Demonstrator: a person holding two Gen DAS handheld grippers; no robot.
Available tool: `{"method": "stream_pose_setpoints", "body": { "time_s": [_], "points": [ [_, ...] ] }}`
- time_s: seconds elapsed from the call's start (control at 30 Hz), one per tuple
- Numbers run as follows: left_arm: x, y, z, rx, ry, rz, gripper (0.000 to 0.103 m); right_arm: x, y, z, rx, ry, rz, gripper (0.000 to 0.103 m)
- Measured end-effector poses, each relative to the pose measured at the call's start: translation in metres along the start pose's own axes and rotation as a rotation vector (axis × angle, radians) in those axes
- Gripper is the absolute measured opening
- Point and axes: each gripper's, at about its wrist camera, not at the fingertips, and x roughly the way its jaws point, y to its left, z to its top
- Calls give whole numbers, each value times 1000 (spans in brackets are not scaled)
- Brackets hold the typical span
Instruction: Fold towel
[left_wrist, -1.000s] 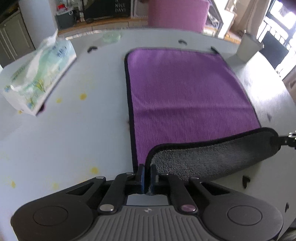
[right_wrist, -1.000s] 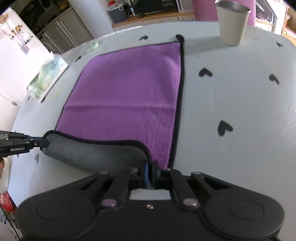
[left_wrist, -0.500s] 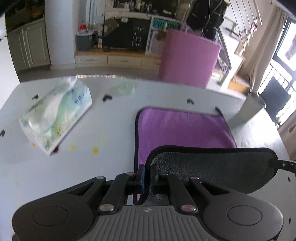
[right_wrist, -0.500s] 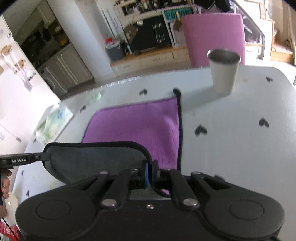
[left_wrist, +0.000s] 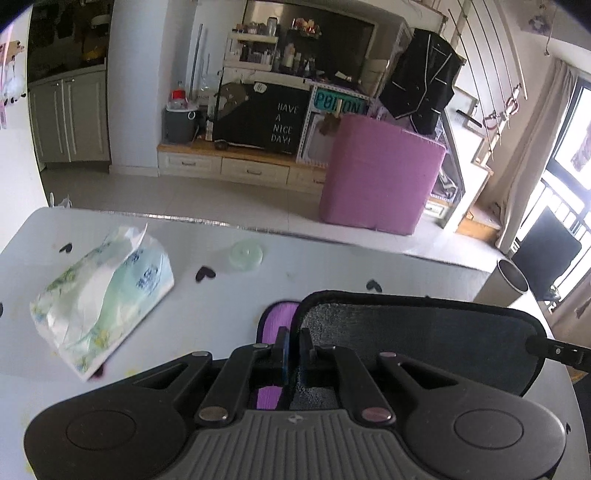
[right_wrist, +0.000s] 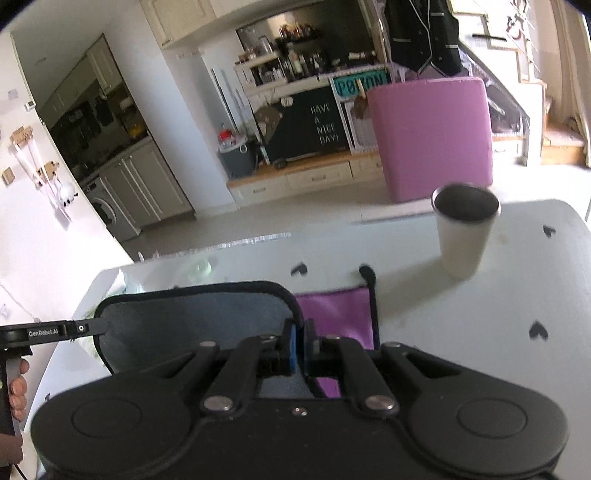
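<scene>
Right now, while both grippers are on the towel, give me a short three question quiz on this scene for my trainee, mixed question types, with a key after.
1. True or false: the left gripper and the right gripper each pinch a corner of the towel.
2. Which side of the lifted towel edge faces the cameras: A purple, B grey, C white?
3. Fill in: the cup stands on the table, just beyond the towel's far ______ corner.

Key:
1. True.
2. B; the purple face shows only on the part lying beyond.
3. Right.
</scene>
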Motion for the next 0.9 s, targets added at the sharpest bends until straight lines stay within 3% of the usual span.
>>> {"method": "stream_pose_setpoints", "body": {
  "time_s": [0.43,0.9],
  "points": [
    [52,-8,30,-16,-15,-12,5,48,-6,24,-19,-25,-21,4],
    [97,3,29,-28,20,7,5,100,-26,22,52,10,-93,4]
  ]
}}
